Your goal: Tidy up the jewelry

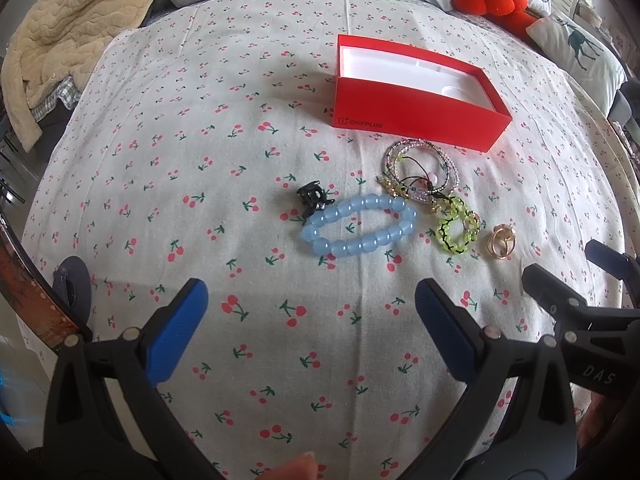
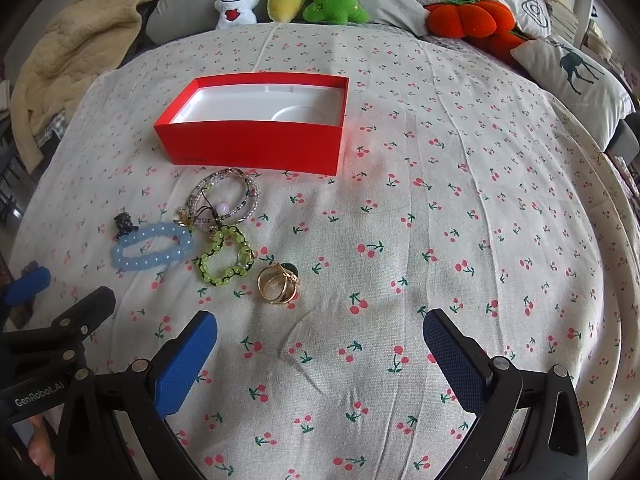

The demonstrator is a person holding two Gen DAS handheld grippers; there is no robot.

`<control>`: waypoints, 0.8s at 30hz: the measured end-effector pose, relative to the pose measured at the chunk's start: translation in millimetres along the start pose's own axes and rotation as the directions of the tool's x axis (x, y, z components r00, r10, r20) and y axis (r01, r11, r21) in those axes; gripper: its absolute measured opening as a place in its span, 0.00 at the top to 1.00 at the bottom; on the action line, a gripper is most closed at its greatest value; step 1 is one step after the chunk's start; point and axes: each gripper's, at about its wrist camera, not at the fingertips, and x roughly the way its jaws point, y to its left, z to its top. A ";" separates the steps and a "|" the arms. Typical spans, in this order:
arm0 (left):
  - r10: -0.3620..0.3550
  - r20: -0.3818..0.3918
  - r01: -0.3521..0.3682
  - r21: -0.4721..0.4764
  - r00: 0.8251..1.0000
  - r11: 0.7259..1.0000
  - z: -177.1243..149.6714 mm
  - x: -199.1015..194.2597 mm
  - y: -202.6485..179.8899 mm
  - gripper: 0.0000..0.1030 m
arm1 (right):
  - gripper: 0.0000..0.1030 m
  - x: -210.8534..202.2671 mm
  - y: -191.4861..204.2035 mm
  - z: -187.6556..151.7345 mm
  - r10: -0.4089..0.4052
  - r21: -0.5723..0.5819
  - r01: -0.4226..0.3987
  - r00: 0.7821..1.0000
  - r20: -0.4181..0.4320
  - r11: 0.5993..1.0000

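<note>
L gripper: left gripper [image 1: 311, 304] w/ blue pads, jaws spread wide, nothing held; hovers over the cherry-print bedsheet [image 1: 160, 168], near side of the jewelry.
R gripper: right gripper [image 2: 320, 336], also wide open and empty, just short of the rings.
Gold rings: small cluster of gold metal rings [image 2: 278, 283], nearest to R gripper. Hard, slick, light; prob. slips, so pinch across the bands.
Green bracelet: yellow-green beaded bracelet w/ black cord [image 2: 224, 258], floppy, light; take a bead run.
Blue bracelet: pale blue round-bead bracelet [image 1: 358, 225], stiffish beads on elastic, smooth; grip one side of the loop.
Black clip: small black plastic claw clip [image 1: 314, 197], touching the blue bracelet's far-left edge.
Thin bangles: tangle of thin beaded bracelets w/ charms [image 2: 224, 200], likely snags neighbours when lifted.
Box: open red cardboard box w/ white insert [image 2: 256, 148], just beyond the pile; empty, no jewelry in yet.
</note>
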 end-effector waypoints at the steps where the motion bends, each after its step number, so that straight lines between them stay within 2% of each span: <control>1: -0.004 -0.002 0.004 0.000 1.000 1.000 0.5 0.6 0.9 0.00 | 0.00 0.0 -0.3 0.2 -0.001 0.000 0.001 1.000 0.000 1.000; 8: -0.053 -0.046 0.054 0.007 0.998 0.999 11.0 3.6 6.2 0.00 | 0.00 -2.3 -8.1 10.5 -0.001 0.018 0.001 1.000 0.003 1.000; 14: -0.094 -0.081 0.098 0.056 0.992 0.994 30.8 4.1 10.3 0.00 | 0.00 -5.7 -15.8 33.8 0.014 0.026 -0.013 1.000 -0.013 1.000; 20: -0.107 -0.109 0.116 0.078 0.988 0.990 57.8 9.0 13.5 0.00 | 0.00 -2.7 -17.6 58.0 0.070 0.021 -0.069 0.996 -0.047 0.997; 24: -0.163 -0.127 0.169 0.035 0.978 0.985 74.5 19.2 15.4 0.02 | 0.00 8.4 -23.6 71.3 0.130 0.061 -0.125 0.988 -0.083 0.990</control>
